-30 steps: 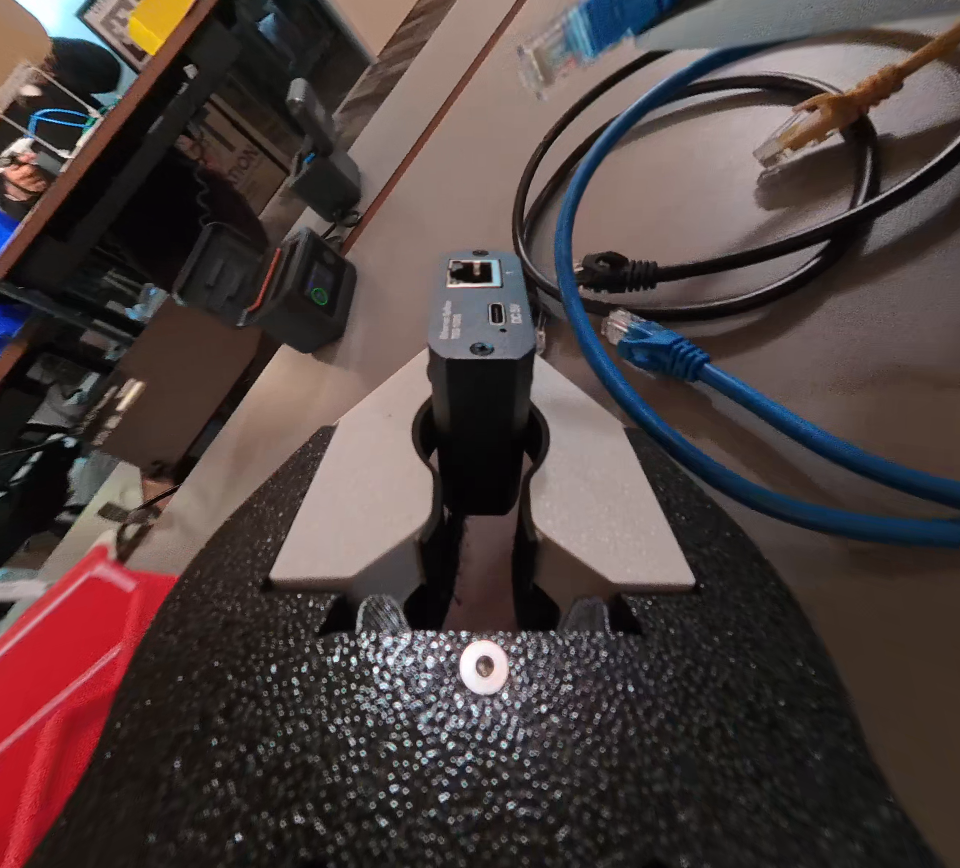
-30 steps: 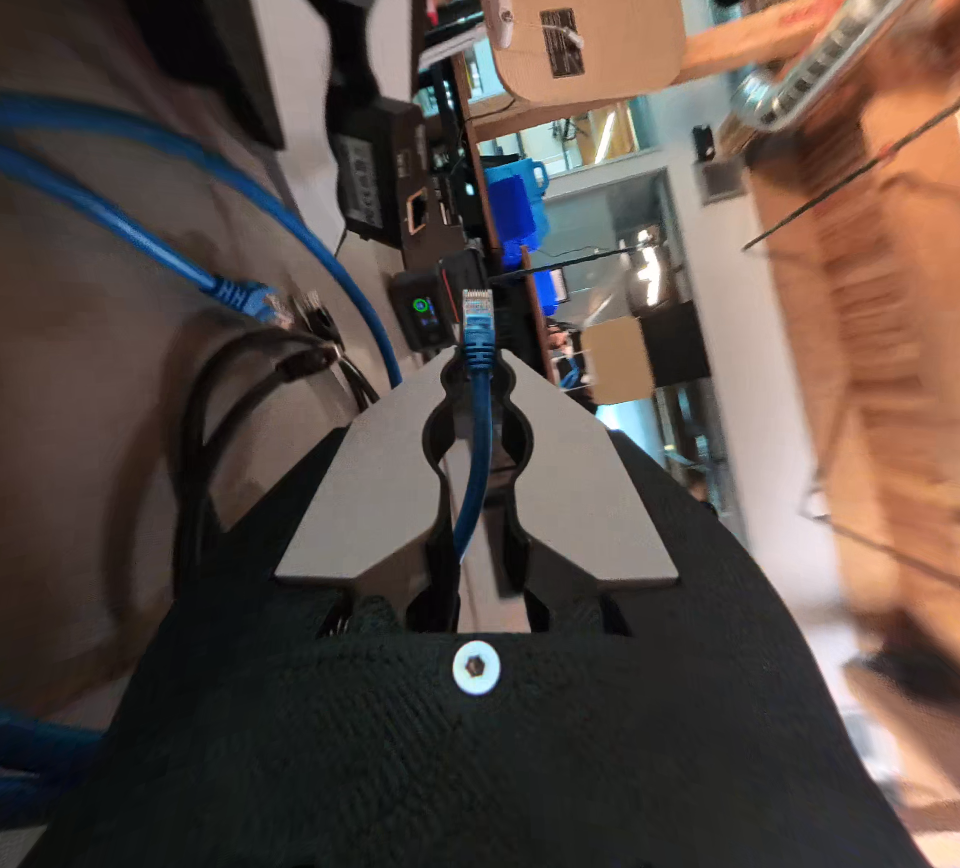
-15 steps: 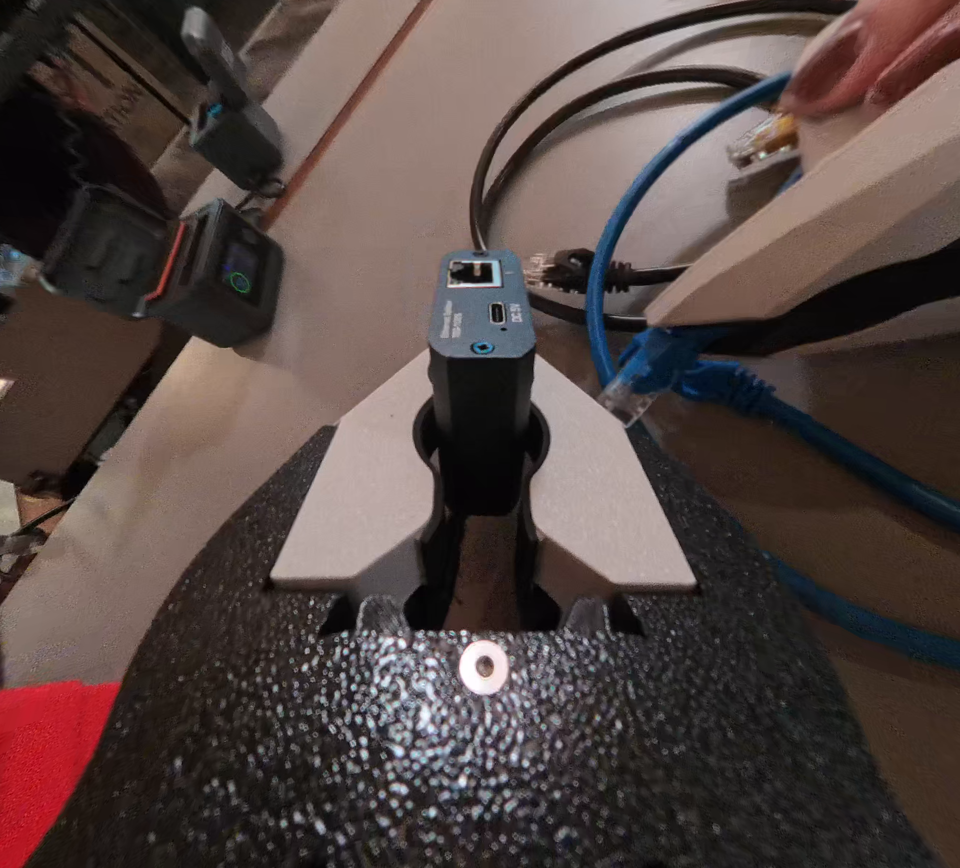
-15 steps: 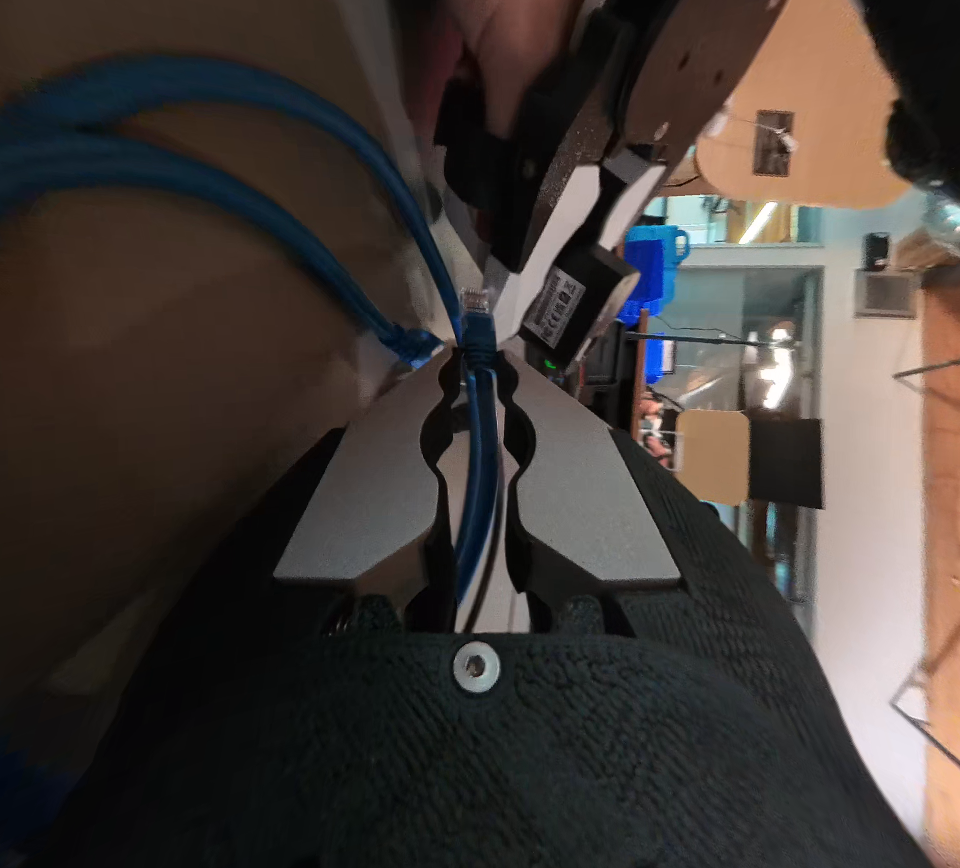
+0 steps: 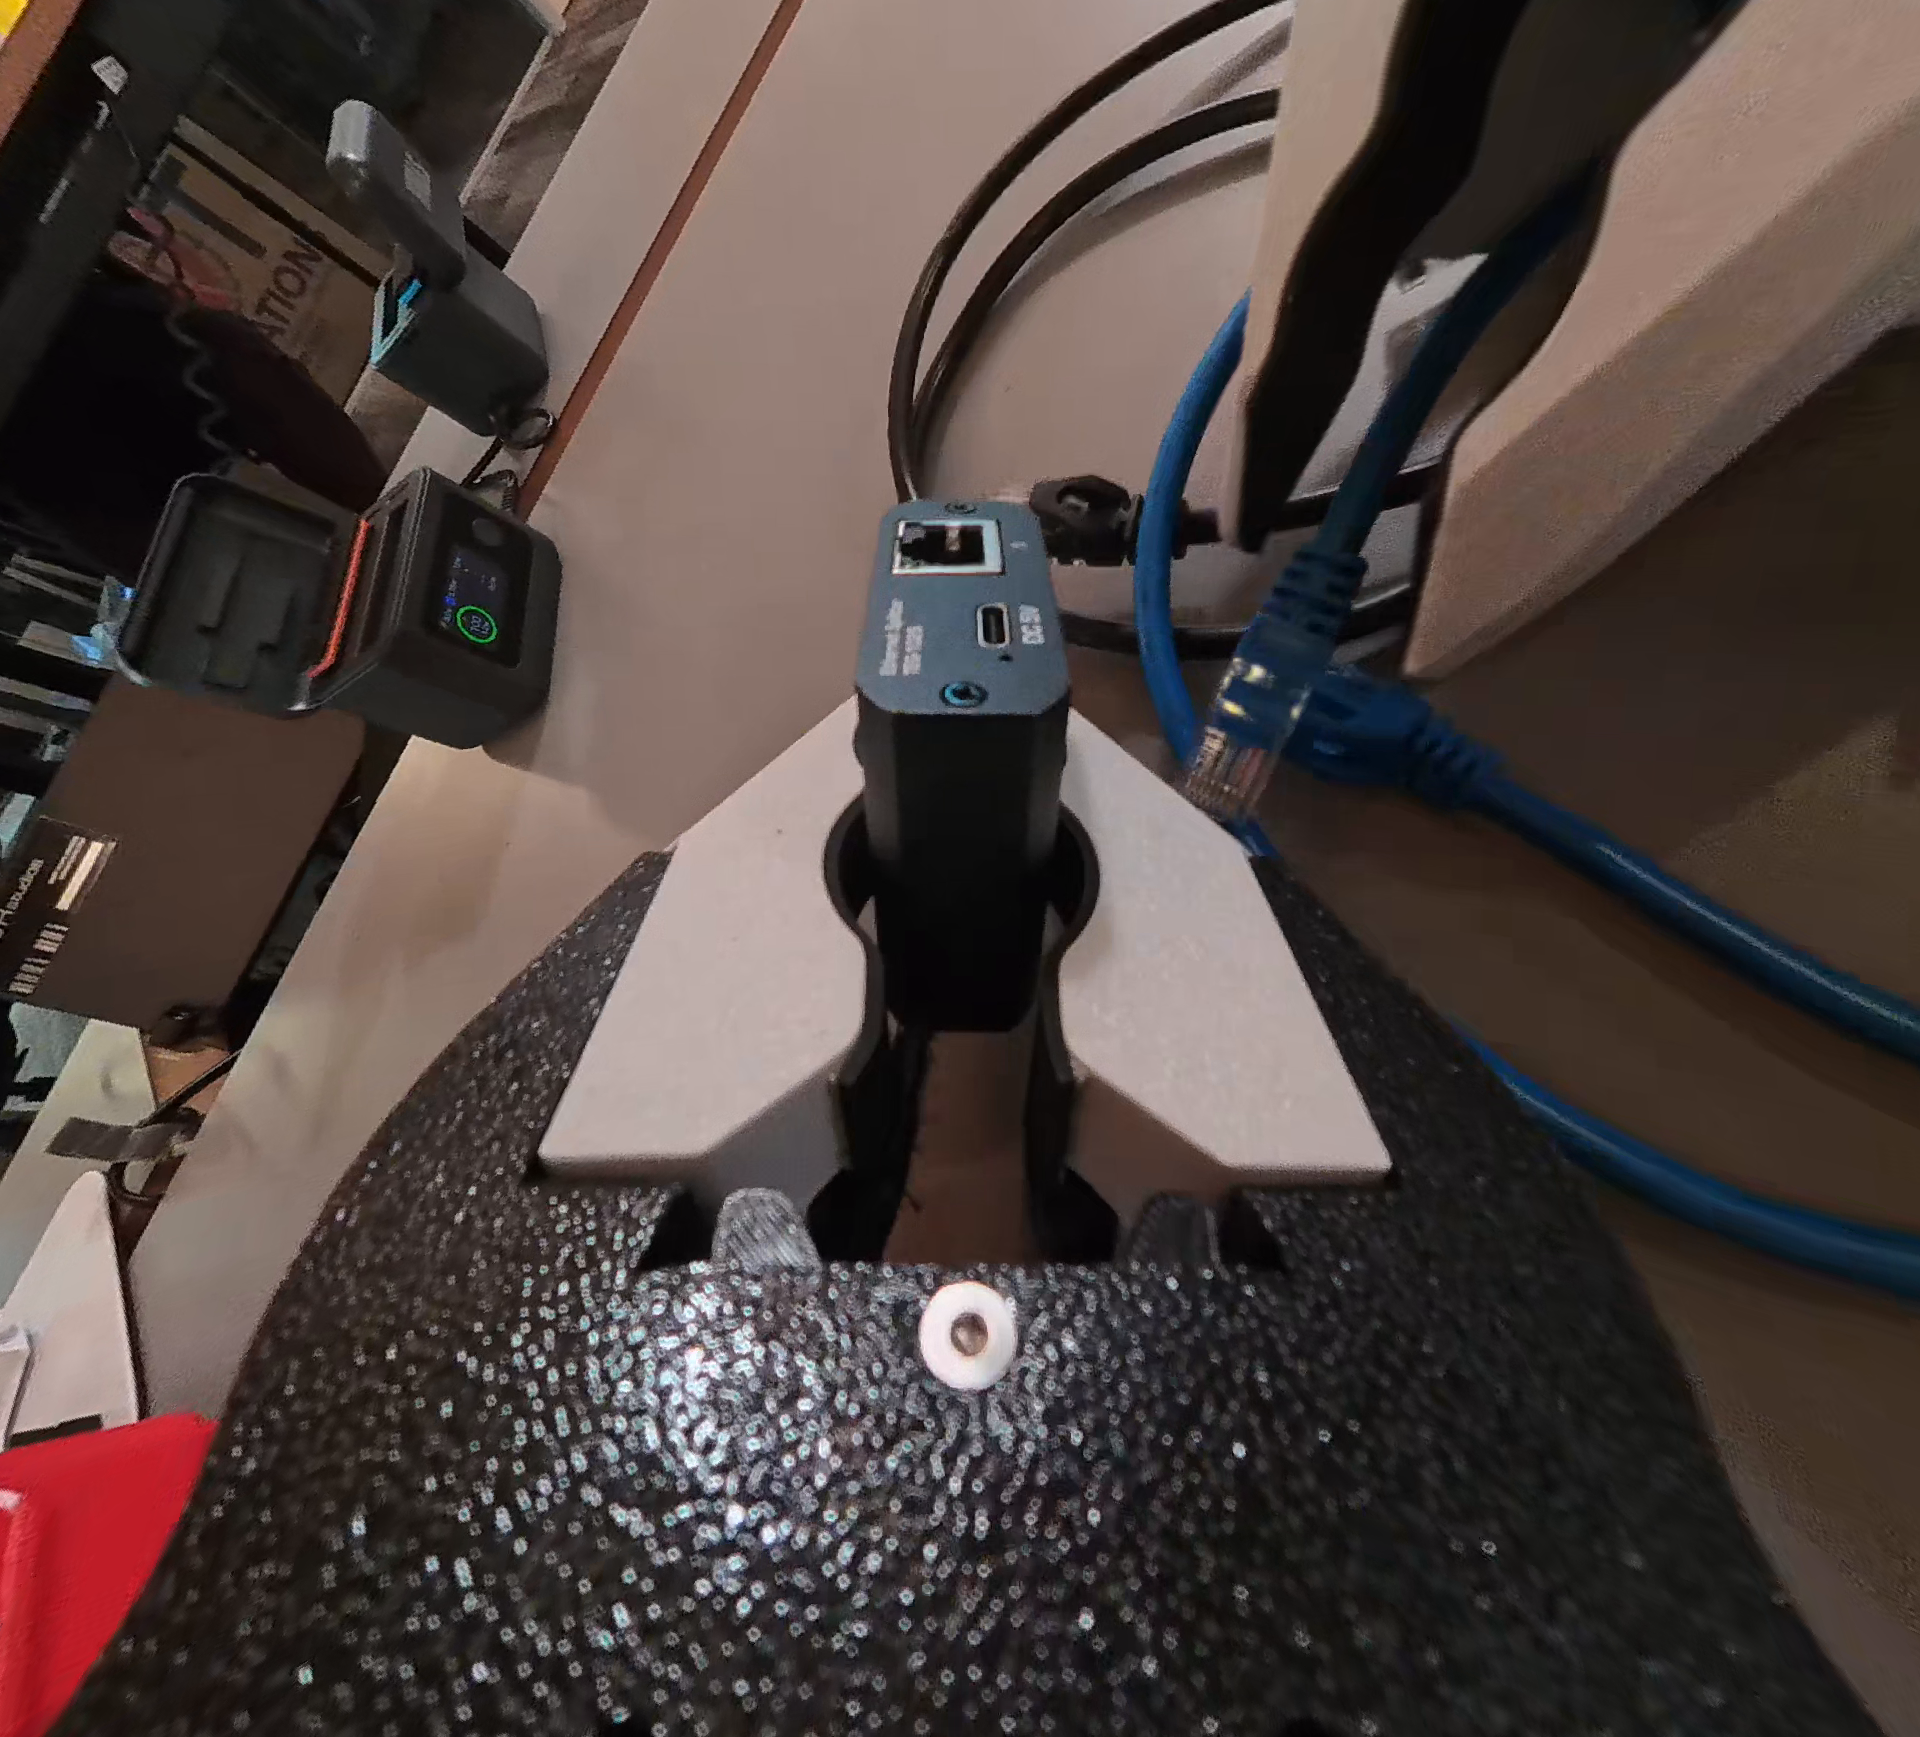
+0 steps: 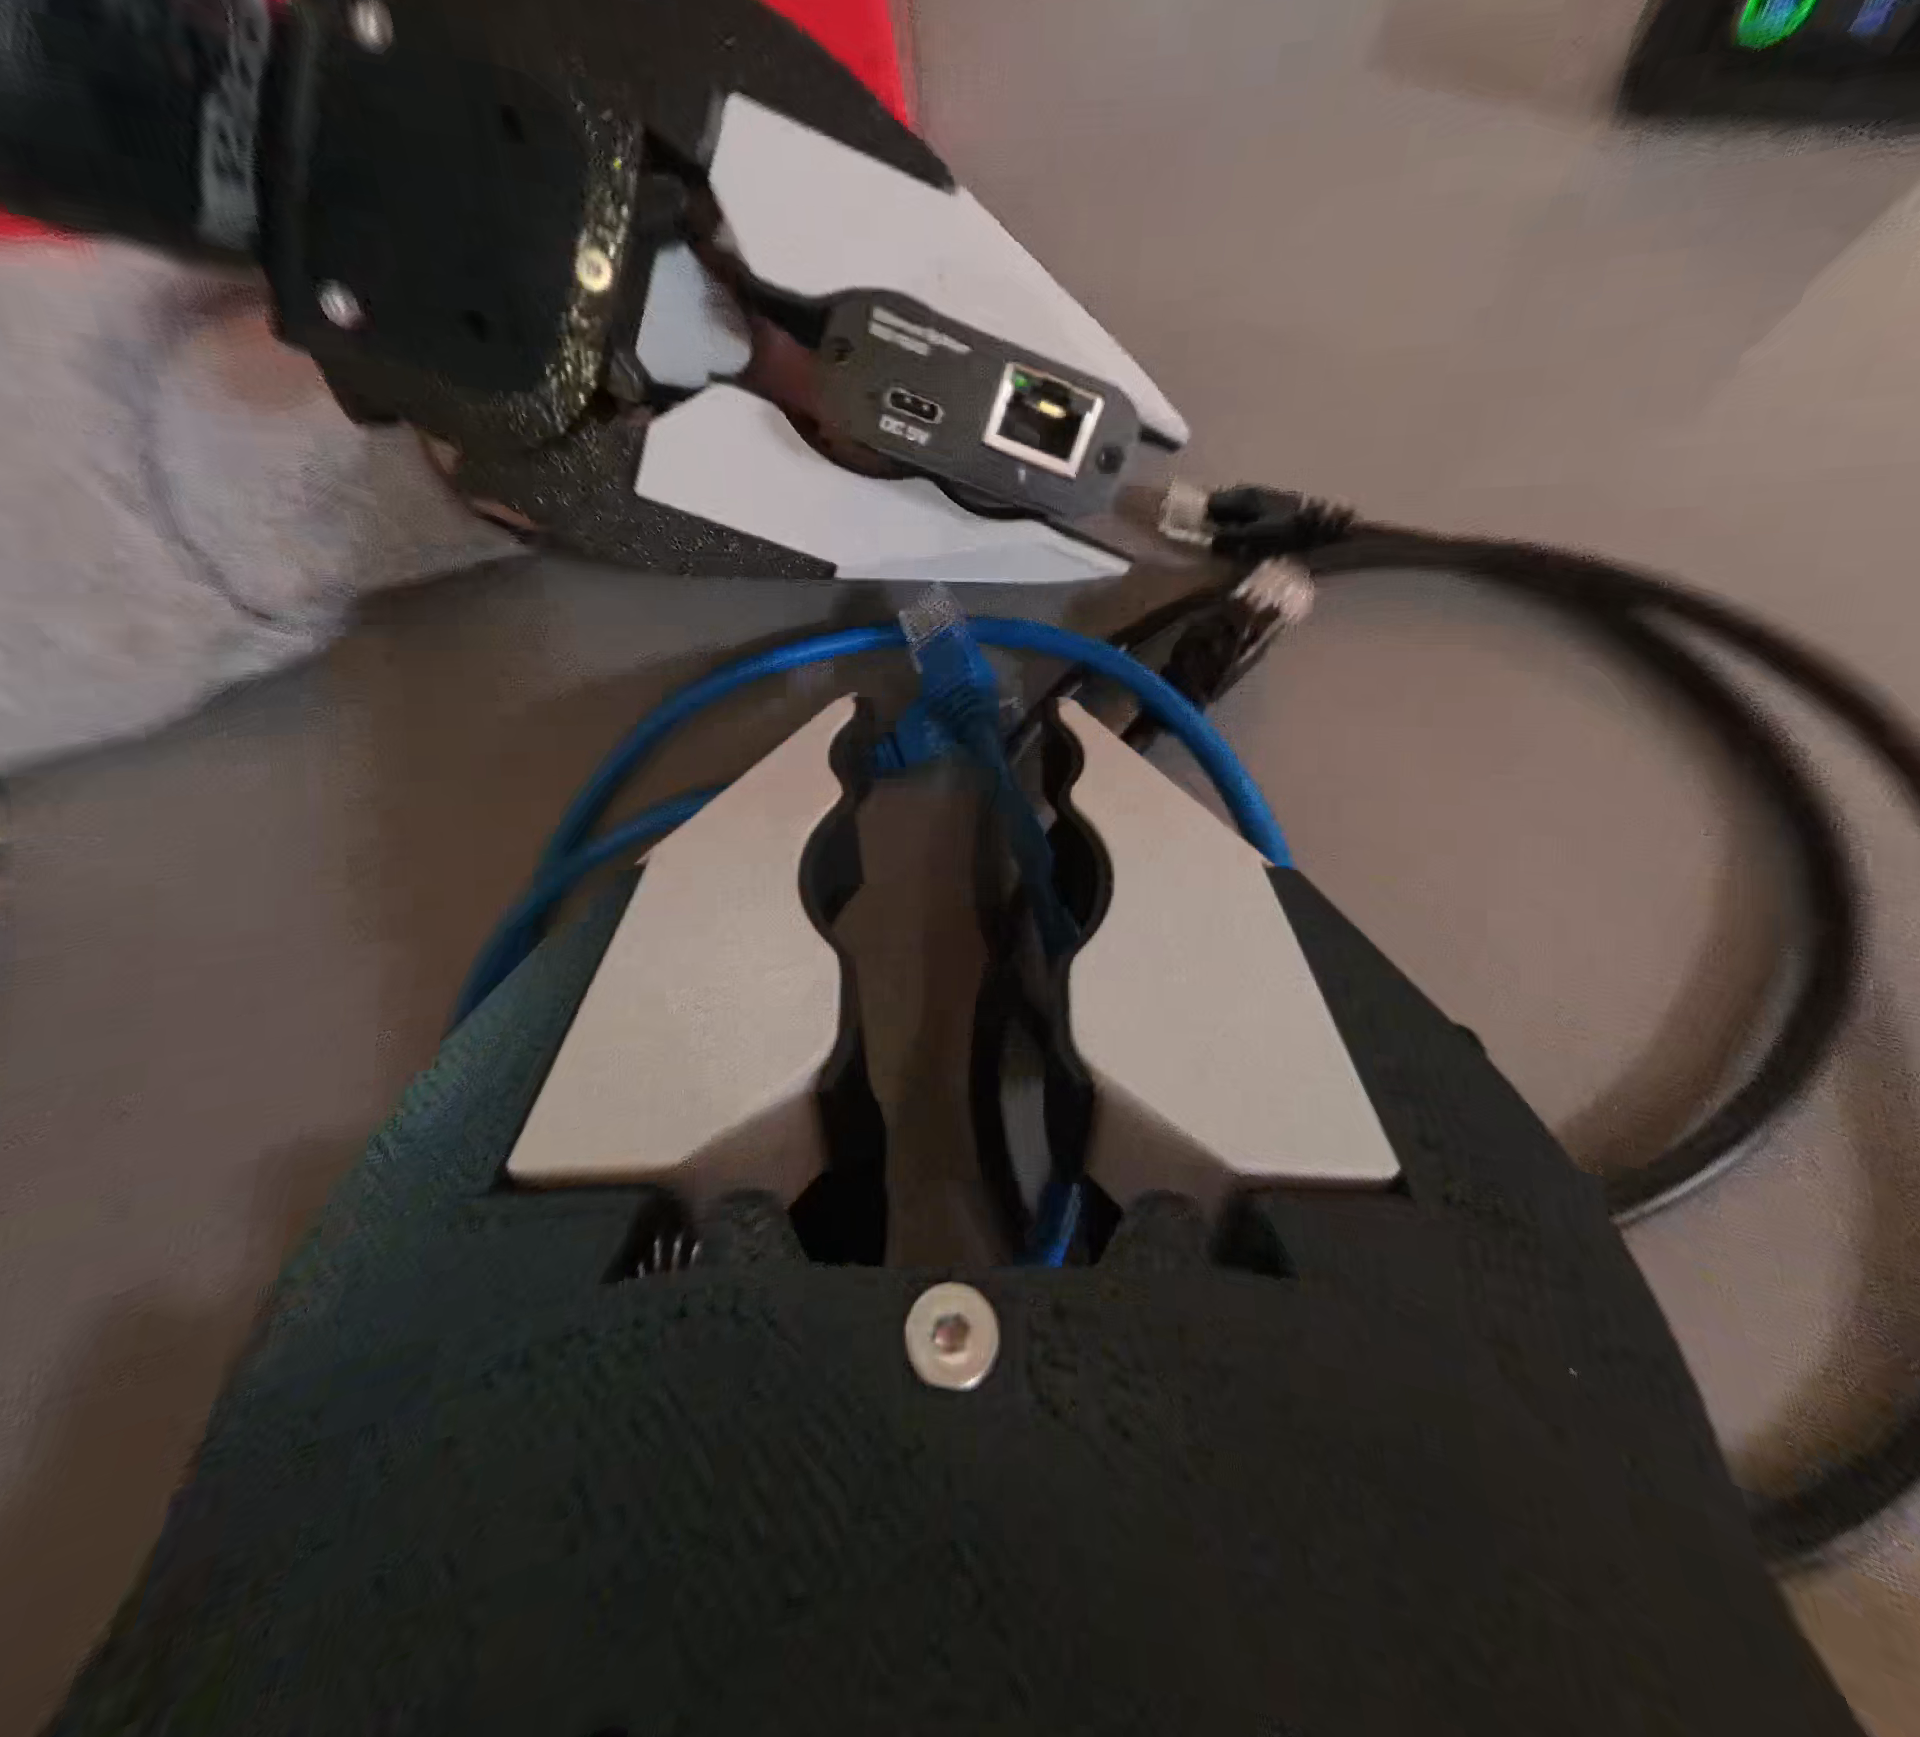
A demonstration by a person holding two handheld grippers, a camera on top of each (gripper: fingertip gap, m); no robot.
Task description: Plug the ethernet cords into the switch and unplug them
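Clamping the switch (image 5: pixel 961 752), the left gripper (image 5: pixel 961 866) is steady; the right gripper (image 6: pixel 951 721), fingers parted, barely cradles the blue plug (image 6: pixel 940 659), which could slip before reaching the port (image 6: pixel 1042 423).

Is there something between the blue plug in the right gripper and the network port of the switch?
Nothing visible blocks it. The blue plug sits in open air below the switch, whose port is empty. The black cable's plug lies beside the switch, not across the port.
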